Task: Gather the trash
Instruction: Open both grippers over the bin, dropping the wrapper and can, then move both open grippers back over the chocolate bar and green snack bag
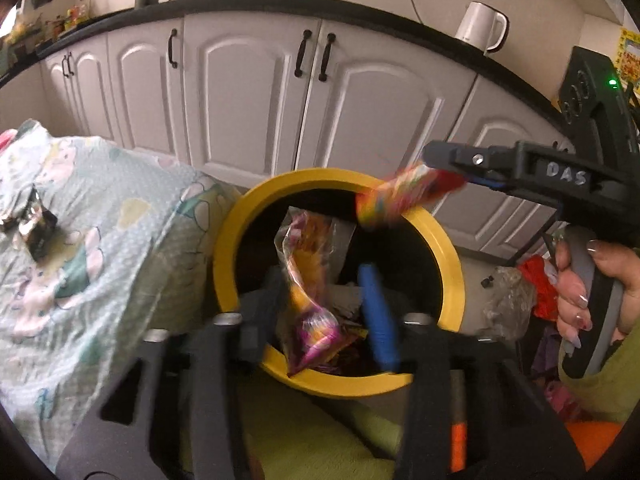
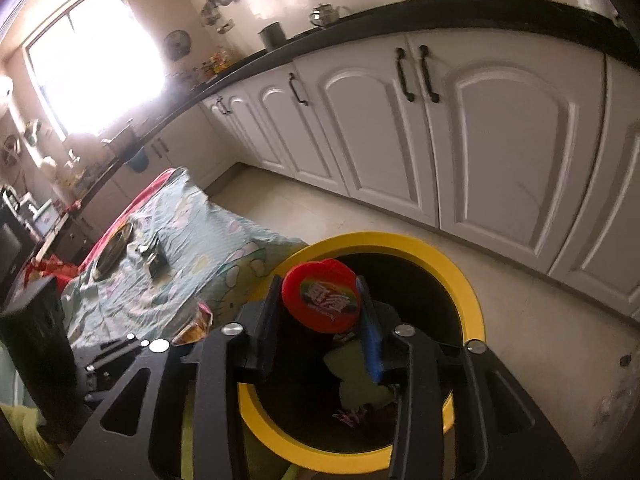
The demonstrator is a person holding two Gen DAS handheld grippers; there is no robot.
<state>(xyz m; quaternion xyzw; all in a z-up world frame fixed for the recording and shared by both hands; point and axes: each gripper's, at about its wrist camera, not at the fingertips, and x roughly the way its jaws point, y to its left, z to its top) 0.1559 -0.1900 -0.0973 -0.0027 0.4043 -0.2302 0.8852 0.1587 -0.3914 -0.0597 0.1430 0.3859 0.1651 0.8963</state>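
A yellow-rimmed bin (image 1: 228,256) stands beside the table; it also shows in the right wrist view (image 2: 472,292). My left gripper (image 1: 320,292) hovers over the bin with its jaws apart; a clear pink and orange snack wrapper (image 1: 308,280) hangs between its fingers, blurred, and I cannot tell if it is gripped. My right gripper (image 2: 320,300) is shut on a red-capped colourful snack tube (image 2: 320,300) above the bin's mouth; the tube shows in the left wrist view (image 1: 400,196) over the far rim. More wrappers (image 2: 352,416) lie inside the bin.
A table with a pale green patterned cloth (image 1: 100,208) stands left of the bin, with crumpled dark wrappers (image 1: 36,224) and a metal plate (image 2: 114,248) on it. White kitchen cabinets (image 1: 248,92) run behind. A plastic bag and red items (image 1: 516,296) lie on the floor at right.
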